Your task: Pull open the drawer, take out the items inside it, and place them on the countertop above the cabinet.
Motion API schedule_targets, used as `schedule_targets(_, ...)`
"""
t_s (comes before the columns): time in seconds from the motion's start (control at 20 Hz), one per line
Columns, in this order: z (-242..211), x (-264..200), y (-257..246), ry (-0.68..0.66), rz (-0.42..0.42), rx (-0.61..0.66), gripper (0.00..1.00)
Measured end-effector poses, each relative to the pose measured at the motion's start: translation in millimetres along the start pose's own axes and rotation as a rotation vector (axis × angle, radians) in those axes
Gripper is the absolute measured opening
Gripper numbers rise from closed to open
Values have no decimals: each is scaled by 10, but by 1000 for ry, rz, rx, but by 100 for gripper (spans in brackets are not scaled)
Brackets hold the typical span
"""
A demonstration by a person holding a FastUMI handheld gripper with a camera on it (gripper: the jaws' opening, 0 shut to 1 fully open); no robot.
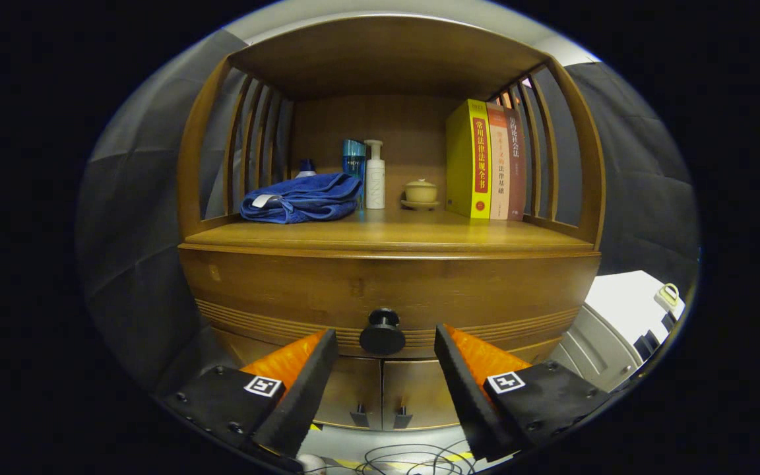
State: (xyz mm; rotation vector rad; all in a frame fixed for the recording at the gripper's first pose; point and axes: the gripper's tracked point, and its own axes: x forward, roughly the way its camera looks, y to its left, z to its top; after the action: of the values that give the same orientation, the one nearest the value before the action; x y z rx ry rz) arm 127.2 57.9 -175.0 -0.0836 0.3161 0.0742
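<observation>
Wooden cabinet (386,290) with slatted sides takes up the centre of the frame, its tabletop (386,236) carrying a folded blue towel (301,198) at the left, two bottles (365,173) and a small lidded cup (421,192) in the middle, and a row of upright books (485,161) at the right. Below the tabletop runs the drawer (386,293), its front still flush with the cabinet, so it appears shut and its contents are hidden. A round dark knob (382,332) sits at the lower middle of the drawer front.

At the bottom of the frame the hand-held gripper (385,346) is spread wide and holds nothing. The knob lies straight ahead, centred in the gap between the two fingers and touching neither; its stem points out toward the camera along the fingers' own line. Judging from this, the next move is a short advance, then closing on the knob and pulling straight back.
</observation>
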Motion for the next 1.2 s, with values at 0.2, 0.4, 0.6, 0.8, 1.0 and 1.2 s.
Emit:
schedule_targets(0.2,-93,182,30,18,-20,2,91)
schedule_targets(0.4,-163,264,43,36,-24,43,77)
schedule_targets(0.6,-127,261,27,9,-43,33,72)
schedule_targets(0.8,-100,272,9,3,-52,49,56)
schedule_targets(1.0,-105,269,7,11,-50,49,52)
schedule_targets(1.2,-107,254,7,28,-45,47,48)
